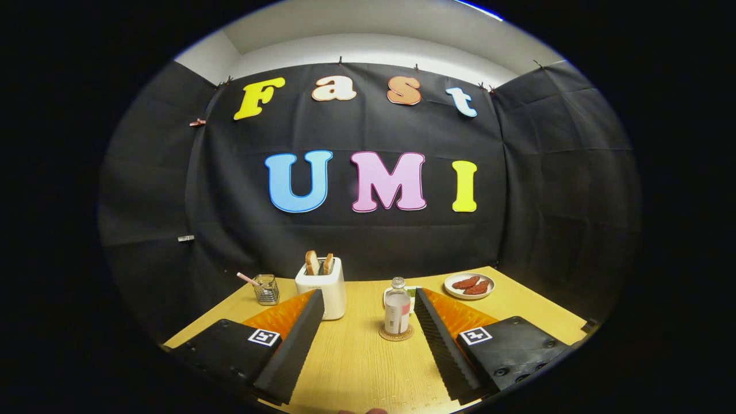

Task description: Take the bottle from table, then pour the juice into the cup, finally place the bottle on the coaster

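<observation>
Standing upright on the round coaster (396, 334) is the bottle (397, 307), a small clear one with a pale label, little or no juice visible inside. Landmark for these notes: that bottle.

Gripper (365, 299) hangs with its fingers spread wide and nothing between the pads; the bottle sits just ahead of the fingertips, nearer the right finger (440, 339) than the left finger (293, 339), touching neither.

Left of the bottle, a white toaster (322, 290) with two slices of toast (319, 263) poking out of its slots. Farther left, beyond the toaster, a clear glass cup (267, 288) holding a straw (248, 279); whether it holds liquid cannot be told.

Right of and behind the bottle, a white plate (469, 286) carrying two reddish pieces of food. Directly behind the bottle, a small white item, mostly hidden.

All rest on a light wooden table (362, 368).
</observation>
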### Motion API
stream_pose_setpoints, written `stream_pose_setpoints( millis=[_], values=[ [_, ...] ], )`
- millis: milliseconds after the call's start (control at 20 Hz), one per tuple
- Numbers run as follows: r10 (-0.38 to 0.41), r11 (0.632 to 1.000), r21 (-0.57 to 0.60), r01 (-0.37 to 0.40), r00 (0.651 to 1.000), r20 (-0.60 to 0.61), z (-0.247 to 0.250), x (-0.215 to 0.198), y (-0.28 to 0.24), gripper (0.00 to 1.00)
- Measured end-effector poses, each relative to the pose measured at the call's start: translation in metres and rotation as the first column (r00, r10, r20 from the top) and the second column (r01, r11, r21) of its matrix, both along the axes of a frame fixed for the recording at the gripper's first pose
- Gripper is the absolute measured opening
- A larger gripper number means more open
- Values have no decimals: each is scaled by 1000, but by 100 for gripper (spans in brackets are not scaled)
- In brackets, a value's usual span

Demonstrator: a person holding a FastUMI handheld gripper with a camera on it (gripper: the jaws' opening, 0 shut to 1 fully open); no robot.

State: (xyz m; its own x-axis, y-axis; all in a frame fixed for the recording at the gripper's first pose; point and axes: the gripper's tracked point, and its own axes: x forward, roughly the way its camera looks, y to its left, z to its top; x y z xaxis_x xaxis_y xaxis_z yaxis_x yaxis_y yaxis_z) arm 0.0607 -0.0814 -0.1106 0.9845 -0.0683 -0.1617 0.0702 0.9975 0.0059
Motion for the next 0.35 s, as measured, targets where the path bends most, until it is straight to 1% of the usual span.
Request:
stream_pose_setpoints(
  millis=[350],
  values=[
    [33, 999, 21, -33, 999, -4, 8, -6, 3, 97]
  ],
)
